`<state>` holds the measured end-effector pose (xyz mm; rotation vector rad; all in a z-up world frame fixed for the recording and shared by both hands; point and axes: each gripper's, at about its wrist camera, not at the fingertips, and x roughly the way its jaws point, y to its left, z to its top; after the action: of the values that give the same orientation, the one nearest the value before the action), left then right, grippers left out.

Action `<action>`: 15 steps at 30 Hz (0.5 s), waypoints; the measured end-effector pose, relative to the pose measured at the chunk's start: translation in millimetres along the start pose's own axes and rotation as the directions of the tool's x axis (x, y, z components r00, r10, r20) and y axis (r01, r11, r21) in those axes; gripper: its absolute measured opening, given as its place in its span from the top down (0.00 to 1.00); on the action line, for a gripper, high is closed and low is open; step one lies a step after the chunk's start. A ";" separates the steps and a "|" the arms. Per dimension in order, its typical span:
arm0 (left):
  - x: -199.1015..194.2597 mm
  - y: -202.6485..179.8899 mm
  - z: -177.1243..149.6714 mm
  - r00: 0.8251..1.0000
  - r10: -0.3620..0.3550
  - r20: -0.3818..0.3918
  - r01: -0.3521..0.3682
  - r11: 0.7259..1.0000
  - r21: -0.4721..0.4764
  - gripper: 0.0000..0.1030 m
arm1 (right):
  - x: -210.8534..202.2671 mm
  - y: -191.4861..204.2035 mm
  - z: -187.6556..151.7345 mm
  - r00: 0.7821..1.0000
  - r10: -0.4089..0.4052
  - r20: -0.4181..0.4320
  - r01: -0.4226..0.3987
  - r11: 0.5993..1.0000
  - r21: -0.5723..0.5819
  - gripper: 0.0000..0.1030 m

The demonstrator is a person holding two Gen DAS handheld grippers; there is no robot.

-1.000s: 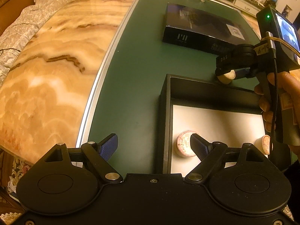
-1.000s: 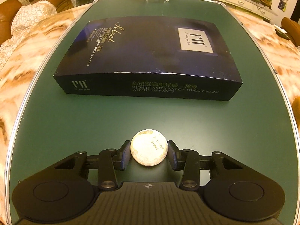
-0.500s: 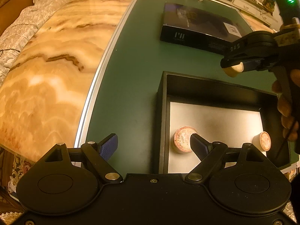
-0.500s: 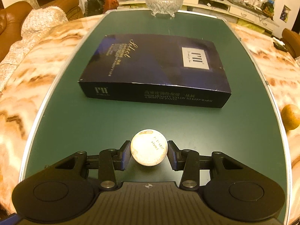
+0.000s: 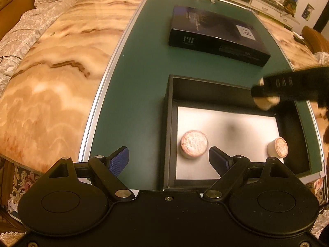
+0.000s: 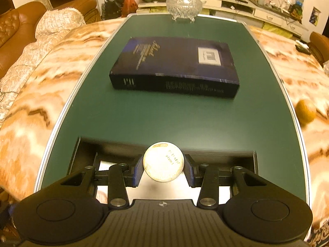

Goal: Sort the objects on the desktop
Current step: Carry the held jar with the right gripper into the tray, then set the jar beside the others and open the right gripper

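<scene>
**Small cup held above the black tray's far wall**

The small round cup (image 6: 163, 162) is sitting clamped between the two blue pads of the right gripper (image 6: 163, 167), its pale printed base facing the right wrist camera. The jaws are closing on it from both sides and nothing is supporting it from below. It is hanging over the far wall of the black tray (image 6: 86, 144); in the left wrist view the same cup (image 5: 266, 103) is showing blurred under the right gripper (image 5: 267, 94), at about 2 o'clock of the tray (image 5: 170, 123).

Two more cups are resting inside on the tray's pale floor: a larger one (image 5: 194, 144) at about 8 o'clock and a smaller one (image 5: 277, 147) at about 4 o'clock, well apart.

The left gripper (image 5: 168, 160) is hovering at the tray's 6 o'clock side, its jaws spread wide and gripping nothing.

Beyond the tray, at 12 o'clock on the green table mat (image 6: 144, 113), a dark blue flat box (image 6: 174, 61) is lying, and a glass bowl (image 6: 184, 6) is standing at the far edge.
</scene>
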<state>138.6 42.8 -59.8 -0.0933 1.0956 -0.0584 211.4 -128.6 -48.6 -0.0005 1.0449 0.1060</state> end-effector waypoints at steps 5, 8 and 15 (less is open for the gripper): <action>-5.5 0.7 -5.8 1.000 -0.003 0.000 0.003 1.000 -0.002 0.17 | 0.1 -8.6 -25.0 0.999 0.007 -0.045 -0.006 1.000 0.031 0.57; -8.9 3.9 -7.7 1.000 0.006 0.004 -0.006 1.000 -0.011 0.17 | 3.8 -15.3 -36.0 0.996 0.030 -0.079 -0.025 0.997 0.068 0.57; -13.1 8.6 -10.9 1.000 0.008 0.009 -0.007 1.000 -0.028 0.16 | 18.6 -12.0 -52.7 0.990 0.029 -0.136 -0.021 0.998 0.063 0.57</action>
<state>122.9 52.1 -54.1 -0.1142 1.0879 -0.0359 176.3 -141.6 -91.7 0.0614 1.1850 0.0976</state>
